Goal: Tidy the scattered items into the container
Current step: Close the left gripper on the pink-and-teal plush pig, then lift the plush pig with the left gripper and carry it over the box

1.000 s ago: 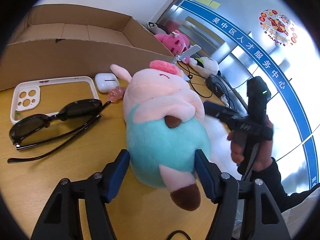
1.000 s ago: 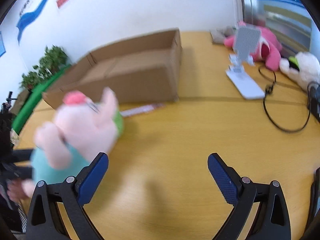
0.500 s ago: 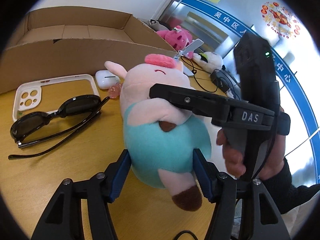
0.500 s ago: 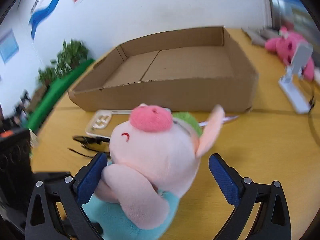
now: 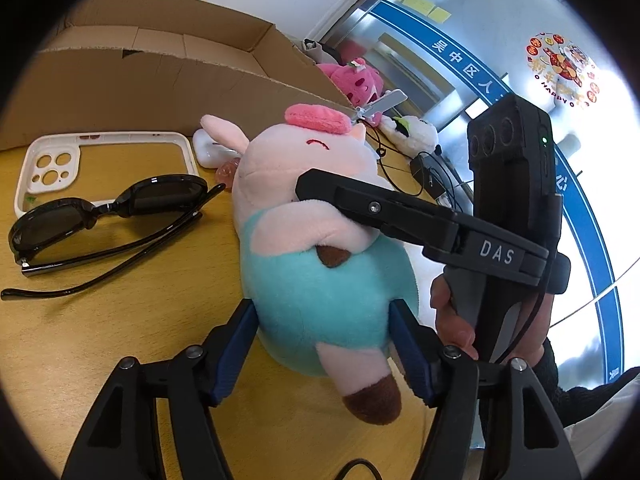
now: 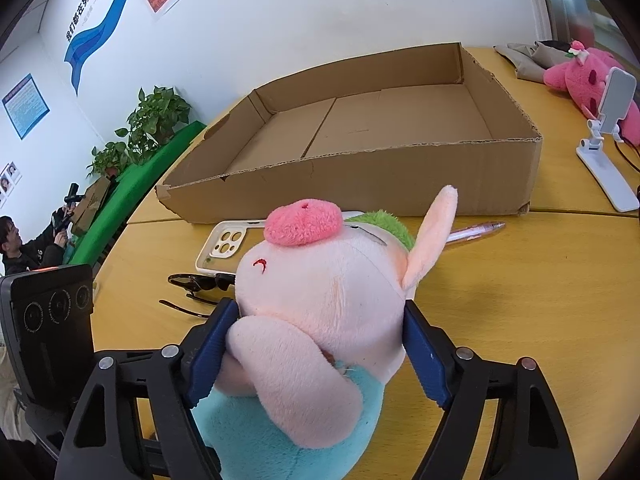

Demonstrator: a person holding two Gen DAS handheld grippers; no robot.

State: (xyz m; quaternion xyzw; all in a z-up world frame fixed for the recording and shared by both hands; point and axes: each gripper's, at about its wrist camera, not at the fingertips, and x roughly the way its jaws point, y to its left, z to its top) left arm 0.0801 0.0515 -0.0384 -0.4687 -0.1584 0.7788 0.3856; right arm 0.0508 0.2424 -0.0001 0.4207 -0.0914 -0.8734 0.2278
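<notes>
A plush pig [image 5: 320, 280] with a pink head and teal body lies on the wooden table. My left gripper [image 5: 324, 344] has its blue pads against the teal body, and its jaws are opening slightly. My right gripper [image 6: 316, 336] straddles the plush pig [image 6: 320, 300] at the head, and its closing jaws have both pads touching it. One of its fingers [image 5: 380, 208] crosses the pig's neck. The empty cardboard box [image 6: 360, 184] stands just behind. Black sunglasses [image 5: 108, 216], a white phone case [image 5: 48, 168] and a white earbud case [image 5: 206, 152] lie to the left.
A pink pen [image 6: 476, 230] lies by the box's front wall. A white phone stand [image 6: 604, 160], a pink plush toy [image 6: 580, 76], a white plush [image 5: 412, 132] and cables [image 5: 432, 176] sit at the right. A person [image 6: 24, 248] sits far left.
My right gripper swung in from the right, came over the pig's head and narrowed its jaws onto it. The left gripper stayed in place on the pig's body.
</notes>
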